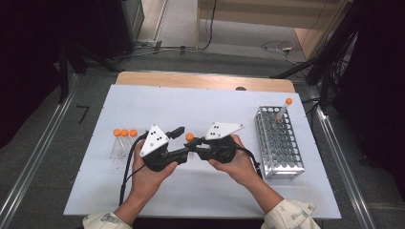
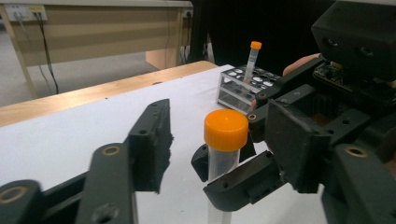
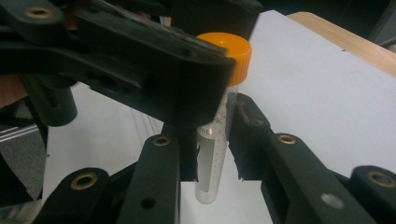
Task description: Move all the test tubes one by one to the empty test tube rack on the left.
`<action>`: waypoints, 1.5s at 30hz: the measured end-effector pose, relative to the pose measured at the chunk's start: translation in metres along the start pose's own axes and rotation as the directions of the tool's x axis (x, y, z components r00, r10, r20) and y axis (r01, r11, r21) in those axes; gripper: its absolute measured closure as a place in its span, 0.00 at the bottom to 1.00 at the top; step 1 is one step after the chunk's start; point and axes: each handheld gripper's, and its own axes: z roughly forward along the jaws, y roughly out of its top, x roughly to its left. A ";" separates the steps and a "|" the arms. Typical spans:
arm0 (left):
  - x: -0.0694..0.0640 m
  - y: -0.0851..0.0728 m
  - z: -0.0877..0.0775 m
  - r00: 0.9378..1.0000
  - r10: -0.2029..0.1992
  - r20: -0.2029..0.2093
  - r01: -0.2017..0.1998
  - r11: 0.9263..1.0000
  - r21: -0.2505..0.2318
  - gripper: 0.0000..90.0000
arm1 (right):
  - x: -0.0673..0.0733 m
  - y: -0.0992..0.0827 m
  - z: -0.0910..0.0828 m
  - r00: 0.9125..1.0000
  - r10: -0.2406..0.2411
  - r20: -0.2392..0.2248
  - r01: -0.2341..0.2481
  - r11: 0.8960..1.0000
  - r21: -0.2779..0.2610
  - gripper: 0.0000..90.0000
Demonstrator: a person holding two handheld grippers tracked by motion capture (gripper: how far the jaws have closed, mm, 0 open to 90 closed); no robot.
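1. The right gripper (image 1: pixel 197 144) is clenched on a clear centrifuge tube (image 3: pixel 214 154) with an orange screw cap (image 3: pixel 232 50); in the right gripper view its two black jaws press the tube's barrel from both sides, well below the cap, and the tube stands upright above the white table sheet (image 1: pixel 200 107), near the middle of the table.
2. The left gripper (image 1: pixel 184 135) comes in from the other side at cap height; in the left gripper view the cap sits between its jaws, one jaw to the cap's left with a clear gap, the other hidden behind the right gripper's body; so it is released, gripping nothing, though partly narrowed.
3. The step in hand looks like taking hold of the cap, probably to unscrew it; to do that well, centre the cap between the left jaws before closing, so that both pads meet the ribbed side and not the top edge.
4. Keep the right grasp firm and the tube vertical; a tilt would let the cap slip out of the pads.
5. Three more orange-capped tubes (image 1: pixel 124 133) wait at the left of the sheet; a metal tube rack (image 1: pixel 282 152) at the right holds one tube (image 1: pixel 283 109) in a far hole.
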 end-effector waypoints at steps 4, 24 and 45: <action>-0.001 -0.001 0.001 1.000 0.016 0.005 -0.016 1.000 0.005 0.60 | 0.001 0.000 0.003 1.000 0.001 -0.008 -0.001 1.000 0.000 0.79; 0.003 0.000 -0.004 0.999 0.035 -0.019 -0.035 0.999 0.004 0.79 | 0.006 0.002 0.004 1.000 0.013 -0.013 -0.013 1.000 0.020 0.49; 0.046 0.018 -0.042 0.992 -0.020 -0.125 0.016 0.999 -0.029 0.79 | -0.008 -0.007 -0.020 0.993 0.076 0.085 -0.073 0.997 -0.040 0.21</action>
